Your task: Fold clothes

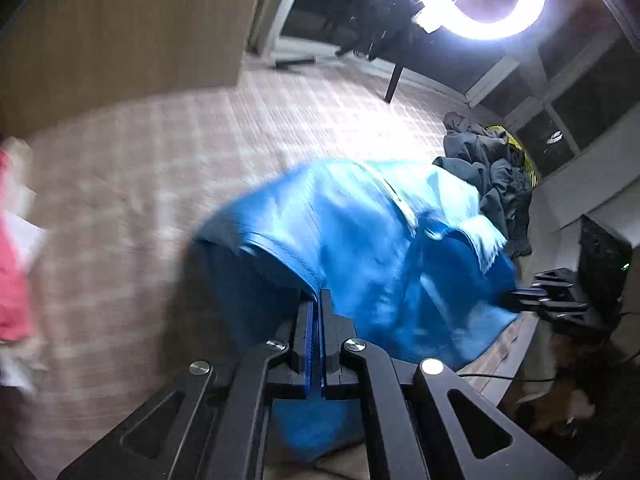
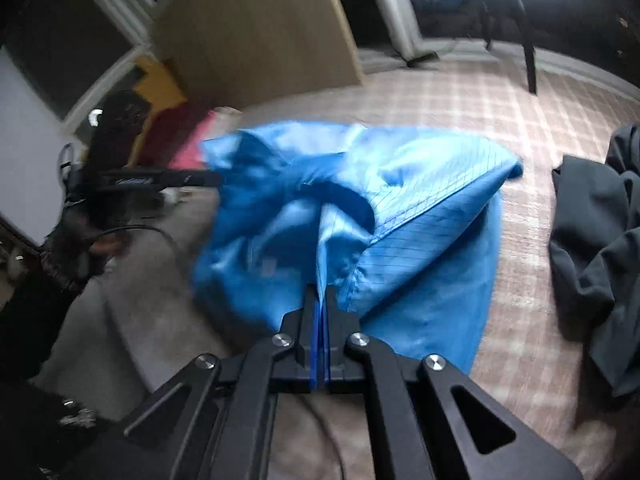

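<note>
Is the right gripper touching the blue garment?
Touching. The right wrist view shows the right gripper with jaws closed on a pinched fold of the blue garment, the fabric running straight into the fingers.

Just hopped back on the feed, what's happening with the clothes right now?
A person is working a shiny blue garment with two handheld grippers. The left gripper is shut on one edge of it and the right gripper is shut on another, so the cloth hangs bunched between them over the plaid-covered surface. It is not yet folded. A dark grey heap of clothes lies to one side, a pink cloth to the other.
</note>
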`<action>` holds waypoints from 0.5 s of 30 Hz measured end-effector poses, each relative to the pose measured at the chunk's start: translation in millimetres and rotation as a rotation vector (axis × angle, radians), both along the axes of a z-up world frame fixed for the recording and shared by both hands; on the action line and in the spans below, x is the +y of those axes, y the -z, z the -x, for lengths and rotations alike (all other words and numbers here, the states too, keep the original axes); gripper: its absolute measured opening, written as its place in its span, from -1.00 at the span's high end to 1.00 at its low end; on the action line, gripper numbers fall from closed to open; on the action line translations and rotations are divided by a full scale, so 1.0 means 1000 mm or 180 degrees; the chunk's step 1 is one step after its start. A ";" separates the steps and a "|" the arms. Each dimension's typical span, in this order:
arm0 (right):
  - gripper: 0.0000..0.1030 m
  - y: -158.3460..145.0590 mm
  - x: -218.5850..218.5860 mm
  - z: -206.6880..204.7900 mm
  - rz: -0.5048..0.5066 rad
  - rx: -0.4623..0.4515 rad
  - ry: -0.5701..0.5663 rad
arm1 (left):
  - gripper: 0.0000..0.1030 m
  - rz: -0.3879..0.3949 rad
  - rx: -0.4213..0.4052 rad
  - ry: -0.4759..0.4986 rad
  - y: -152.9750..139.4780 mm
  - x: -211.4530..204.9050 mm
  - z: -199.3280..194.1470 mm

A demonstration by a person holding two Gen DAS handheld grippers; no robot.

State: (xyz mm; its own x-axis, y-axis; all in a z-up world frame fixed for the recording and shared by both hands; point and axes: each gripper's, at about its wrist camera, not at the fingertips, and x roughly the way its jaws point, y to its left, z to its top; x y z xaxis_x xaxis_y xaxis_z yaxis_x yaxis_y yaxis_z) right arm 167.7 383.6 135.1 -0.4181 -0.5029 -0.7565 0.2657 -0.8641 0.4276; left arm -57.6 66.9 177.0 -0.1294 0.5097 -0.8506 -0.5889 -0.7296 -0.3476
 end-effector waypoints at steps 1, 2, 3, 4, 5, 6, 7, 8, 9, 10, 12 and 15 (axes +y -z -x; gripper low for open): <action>0.98 0.003 -0.003 -0.006 0.0012 -0.0053 0.0003 | 0.97 0.0090 0.0097 0.0006 -0.007 -0.007 -0.004; 0.98 0.006 -0.005 -0.012 0.0024 -0.0106 0.0006 | 0.94 0.0141 0.0107 0.0048 -0.001 -0.010 -0.004; 0.98 0.010 -0.008 -0.018 0.0022 -0.0160 0.0005 | 0.88 0.0287 0.0119 0.0063 0.008 -0.011 -0.005; 0.97 0.020 -0.011 -0.018 -0.0092 -0.0230 -0.0025 | 0.88 0.0432 0.0131 0.0079 0.018 -0.012 -0.007; 0.95 0.030 -0.015 -0.019 -0.0205 -0.0300 -0.0054 | 0.88 0.0526 0.0126 0.0064 0.024 -0.015 -0.009; 0.93 0.039 -0.018 -0.020 -0.0314 -0.0372 -0.0076 | 0.89 0.0549 0.0127 -0.0004 0.025 -0.020 -0.013; 0.93 0.040 -0.015 -0.020 -0.0379 -0.0441 -0.0033 | 0.90 0.0572 0.0127 -0.0072 0.026 -0.025 -0.017; 0.90 0.032 -0.010 -0.021 -0.0418 -0.0359 -0.0006 | 0.90 0.0539 0.0151 -0.0114 0.022 -0.030 -0.022; 0.78 0.024 -0.005 -0.022 -0.0463 -0.0265 0.0024 | 0.89 0.0496 0.0215 -0.0149 0.015 -0.034 -0.032; 0.64 0.011 0.000 -0.024 -0.0560 -0.0077 0.0084 | 0.77 0.0452 0.0279 -0.0183 0.007 -0.038 -0.043; -0.03 -0.011 0.004 -0.024 -0.0715 0.0268 0.0121 | 0.42 0.0260 0.0346 -0.0068 -0.003 -0.035 -0.064; -0.10 -0.026 -0.003 -0.014 -0.0935 0.0653 -0.0053 | 0.40 0.0126 0.0369 0.0191 -0.005 -0.007 -0.087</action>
